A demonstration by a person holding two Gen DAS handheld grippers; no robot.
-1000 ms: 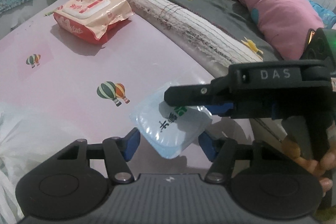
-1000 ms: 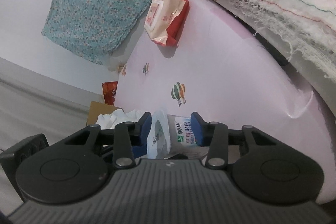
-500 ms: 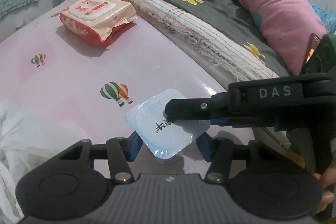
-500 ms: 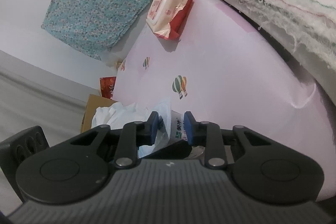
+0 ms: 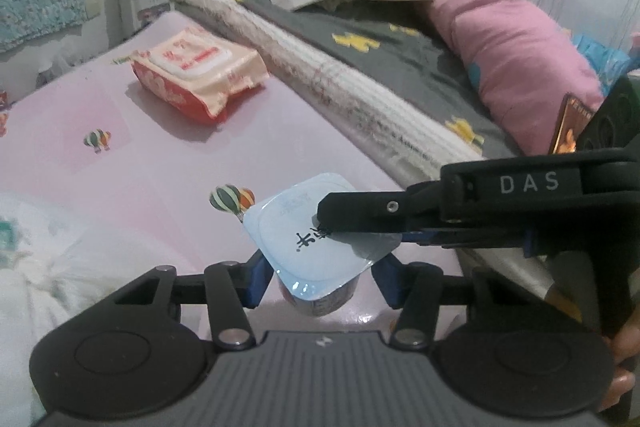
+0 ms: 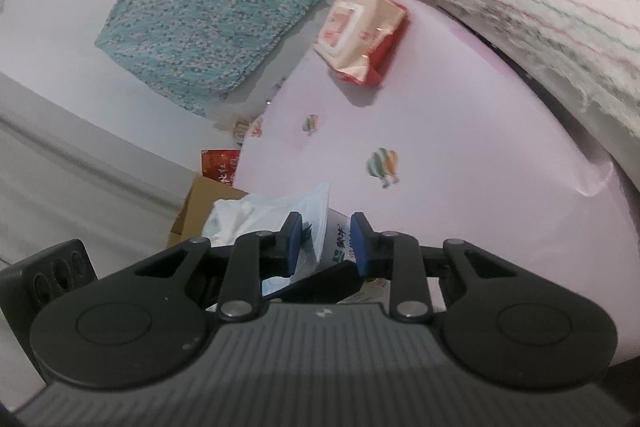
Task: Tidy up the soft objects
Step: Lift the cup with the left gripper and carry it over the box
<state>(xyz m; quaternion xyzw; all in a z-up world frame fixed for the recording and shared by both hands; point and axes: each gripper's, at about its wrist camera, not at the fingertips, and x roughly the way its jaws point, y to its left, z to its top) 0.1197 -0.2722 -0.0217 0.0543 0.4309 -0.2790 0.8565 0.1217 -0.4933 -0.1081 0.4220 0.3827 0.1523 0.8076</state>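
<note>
- Right now a small pale-blue tissue pack (image 5: 316, 251) sits lifted off the pink sheet (image 5: 168, 163), caught between both tools.
- On the left, the left gripper (image 5: 320, 281) has its blue pads on either side of the pack's lower body at a middling width; whether they actually press on it I cannot tell.
- Reaching in from the right side of that view, the right gripper (image 6: 324, 241) is narrowed down onto the pack's upper edge, one black finger lying across its printed face.
- Seen from the right wrist, the pack's thin film and green-lettered side (image 6: 334, 247) sit between those blue pads.
- Farther up the sheet lies a red and peach wipes pack (image 5: 200, 79), well apart from the grippers.
- Beside the sheet runs a rolled cream blanket (image 5: 340, 83), then a dark quilt with yellow shapes (image 5: 384, 67) and a pink pillow (image 5: 516, 59).
</note>
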